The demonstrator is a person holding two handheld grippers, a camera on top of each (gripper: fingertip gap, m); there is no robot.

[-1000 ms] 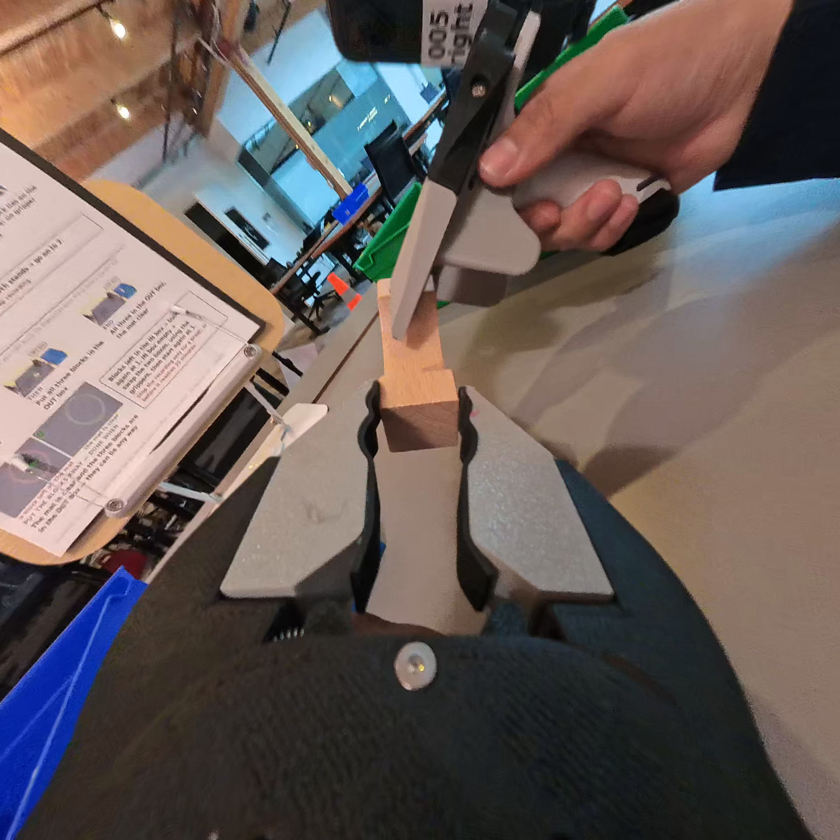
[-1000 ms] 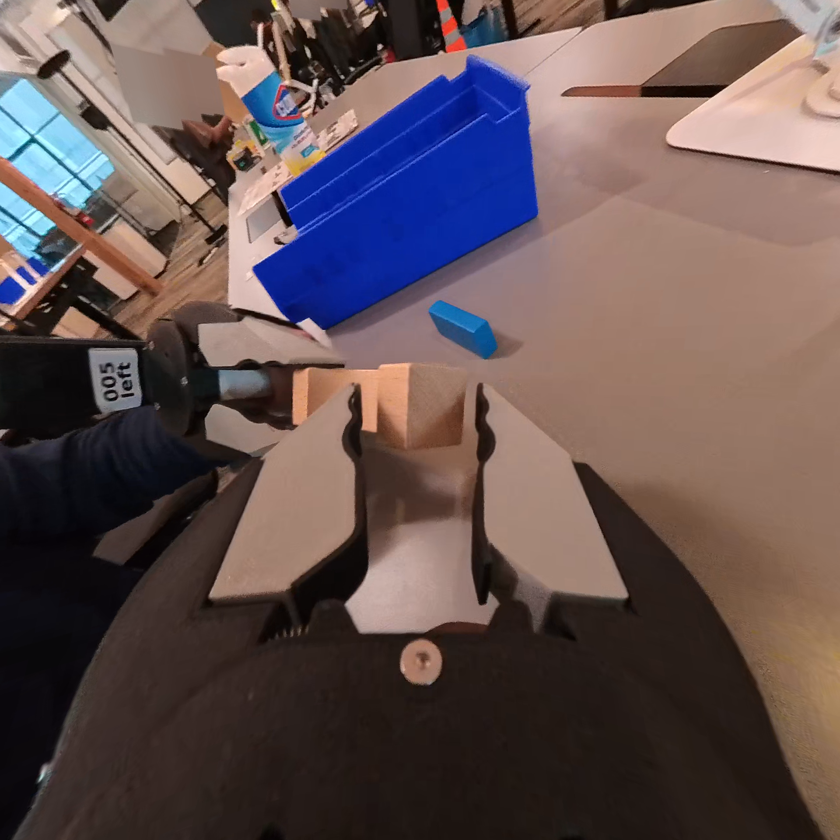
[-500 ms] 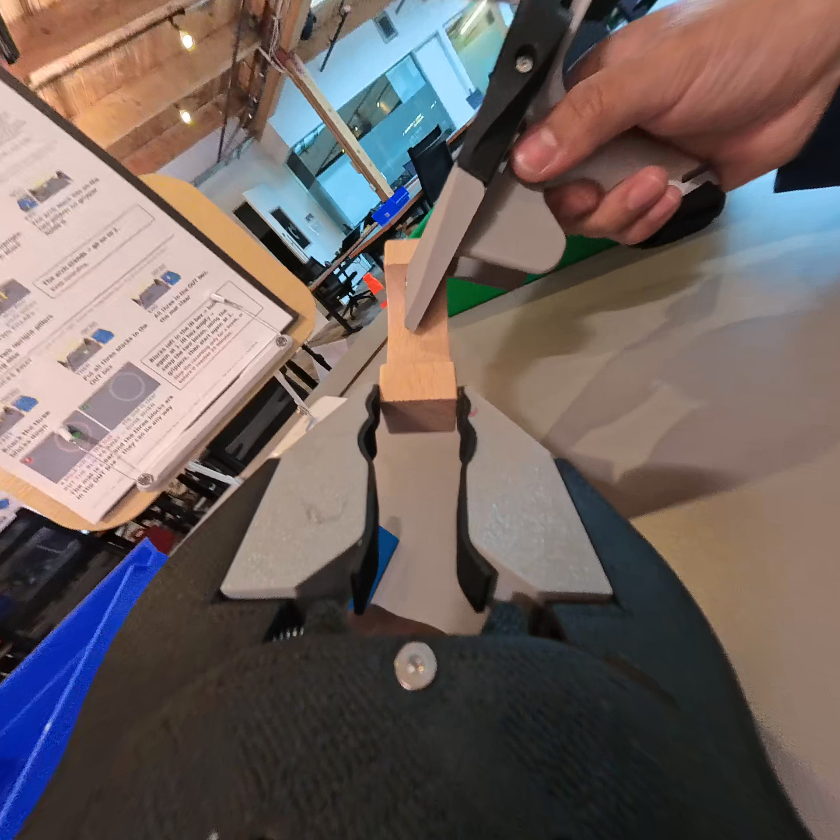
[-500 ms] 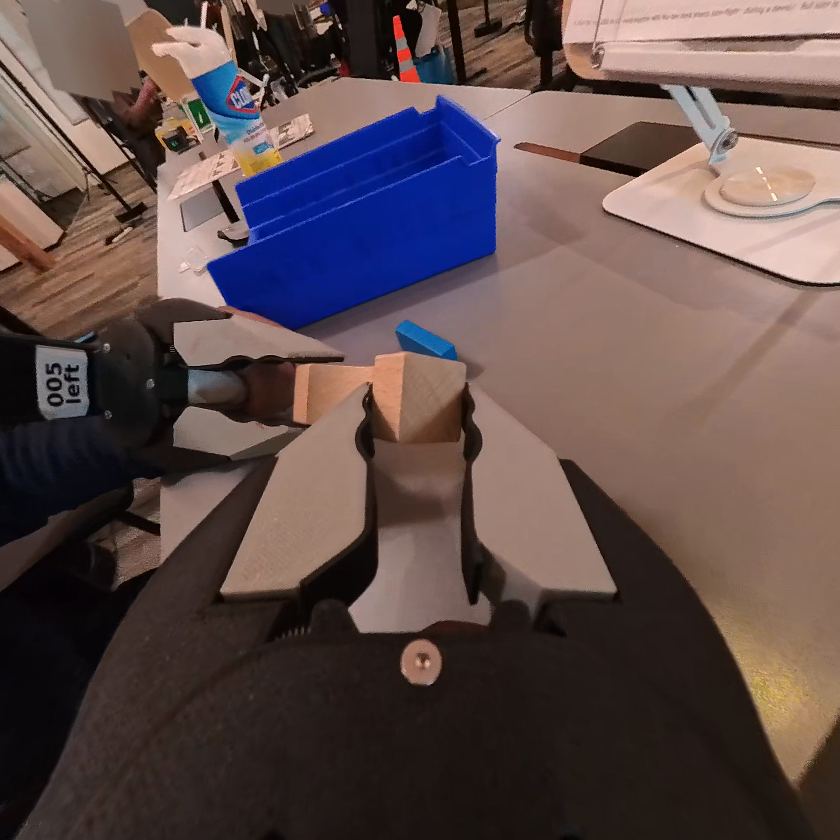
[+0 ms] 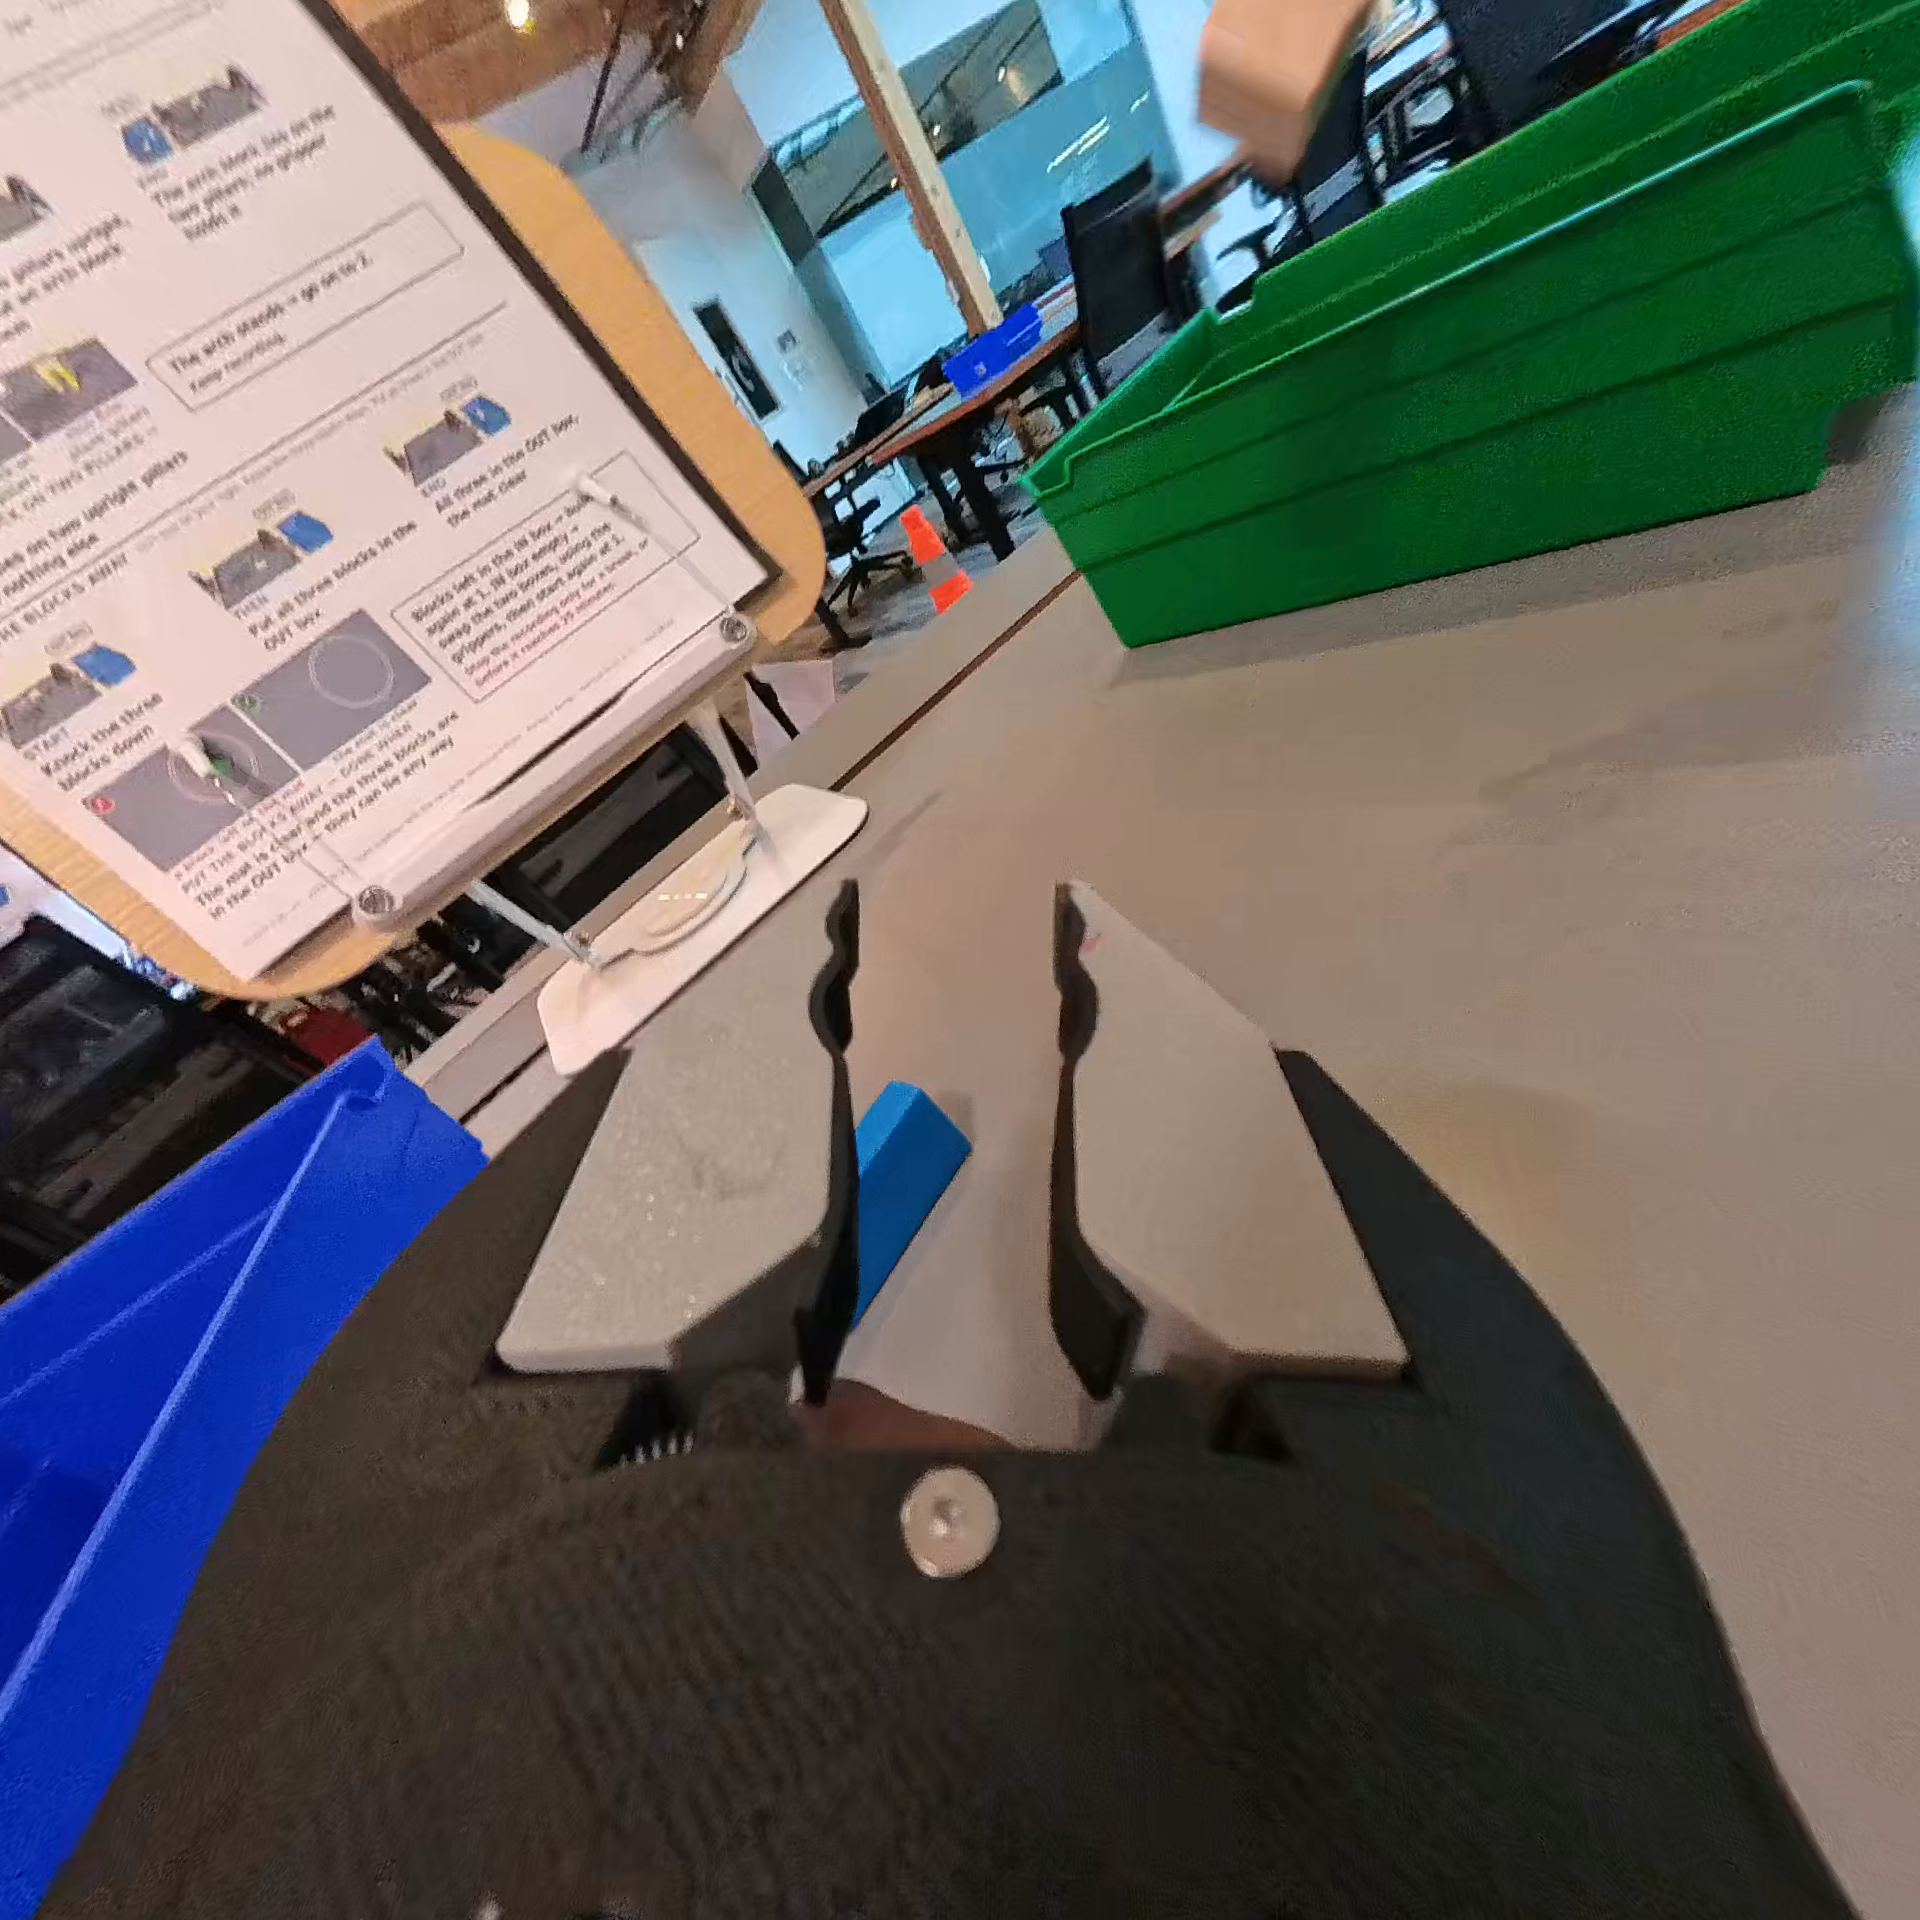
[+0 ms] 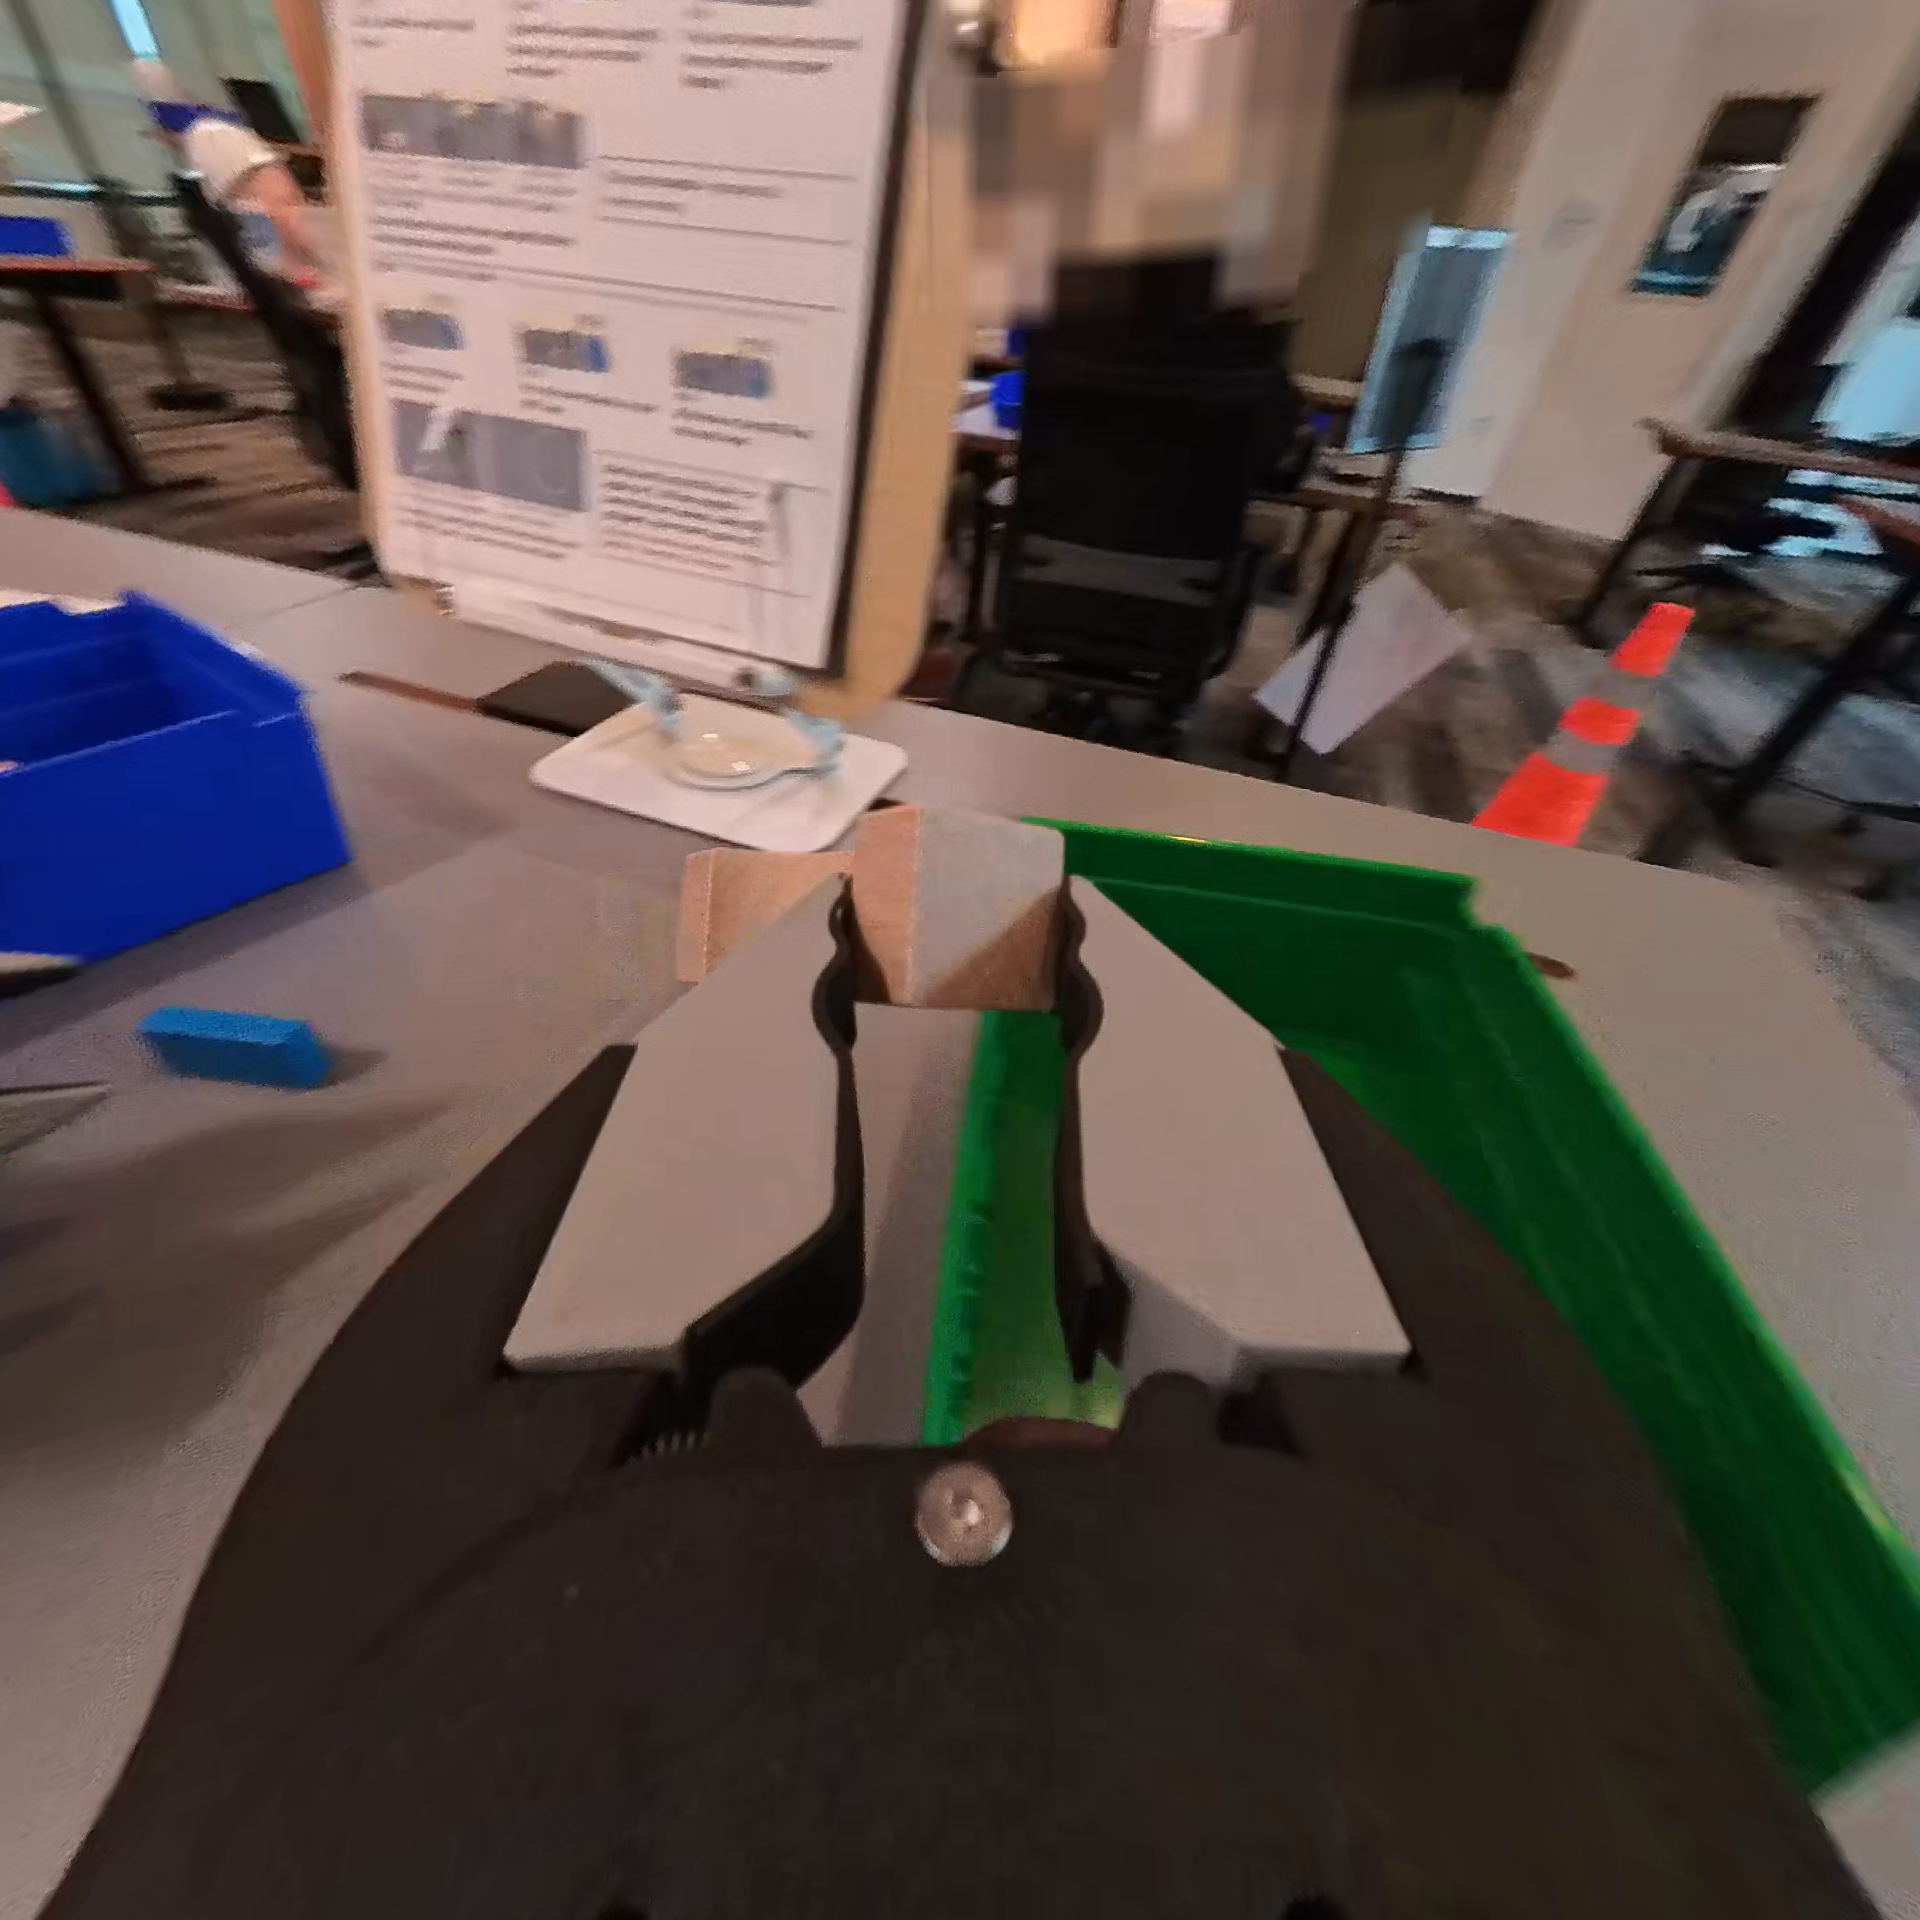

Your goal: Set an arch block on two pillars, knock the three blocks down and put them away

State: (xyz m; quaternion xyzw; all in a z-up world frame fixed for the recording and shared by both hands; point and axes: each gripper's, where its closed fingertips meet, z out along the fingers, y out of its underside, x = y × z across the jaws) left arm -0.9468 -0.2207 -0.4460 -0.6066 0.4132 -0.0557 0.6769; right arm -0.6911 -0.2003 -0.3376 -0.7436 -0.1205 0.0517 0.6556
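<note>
My right gripper [image 6: 956,935] is shut on one leg of the wooden arch block [image 6: 966,904]. It holds the block in the air over the near end of the green bin [image 6: 1455,1039]. The rest of the arch sticks out to the left of the fingers. My left gripper [image 5: 954,914] is open and empty above the grey table [image 5: 1455,935]. A blue block [image 5: 904,1164] lies flat on the table under its fingers and touches neither pad. It also shows at the left of the right wrist view [image 6: 237,1044]. A blurred tan shape [image 5: 1273,83] is at the top edge of the left wrist view.
A blue bin [image 5: 156,1299] stands at the left, also in the right wrist view [image 6: 135,790]. An instruction board [image 5: 312,468] on a white stand base [image 5: 707,914] is at the table's far side. The green bin [image 5: 1507,416] stands at the right. Tip to tip, the grippers are about 30 cm apart.
Both grippers held the arch block before. My left gripper let go and is now open. My right gripper swung away with the arch block to the green bin.
</note>
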